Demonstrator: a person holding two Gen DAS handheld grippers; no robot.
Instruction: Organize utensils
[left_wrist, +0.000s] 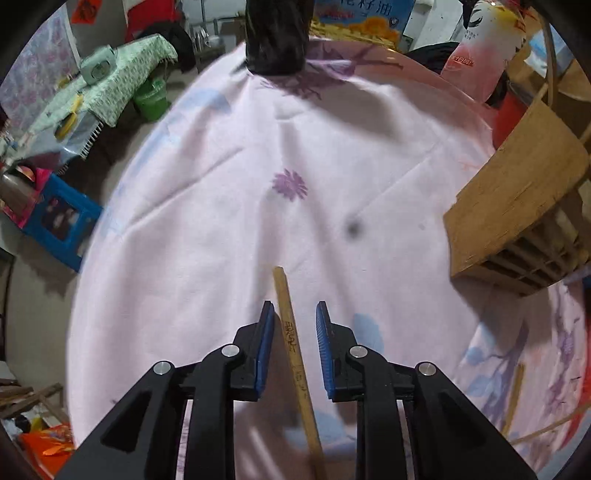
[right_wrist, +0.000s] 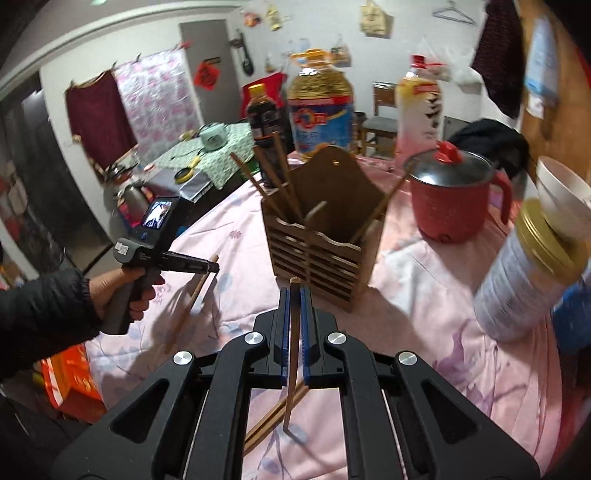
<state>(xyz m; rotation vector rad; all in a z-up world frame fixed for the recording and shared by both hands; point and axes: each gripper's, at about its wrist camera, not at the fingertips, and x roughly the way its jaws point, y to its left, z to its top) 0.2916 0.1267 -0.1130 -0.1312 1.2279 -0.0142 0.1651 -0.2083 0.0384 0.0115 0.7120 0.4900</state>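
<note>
In the left wrist view a pale bamboo chopstick (left_wrist: 291, 343) lies on the pink cloth between the blue pads of my left gripper (left_wrist: 295, 308). The pads stand a little apart from it on both sides, so the gripper is open. In the right wrist view my right gripper (right_wrist: 294, 291) is shut on a dark brown chopstick (right_wrist: 291, 369) that hangs down through the pads. Just beyond it stands the wooden utensil holder (right_wrist: 314, 251), with several chopsticks upright inside. A hand holds the left gripper (right_wrist: 213, 264) over the pale chopstick (right_wrist: 192, 295) at the left.
Two more chopsticks (right_wrist: 273, 417) lie on the cloth under my right gripper. Behind the holder (left_wrist: 517, 206) stand a red lidded pot (right_wrist: 454, 203), an oil jug (right_wrist: 319, 110) and a dark bottle (right_wrist: 264, 110). A gold-lidded can (right_wrist: 528, 273) and a white bowl (right_wrist: 565, 195) crowd the right.
</note>
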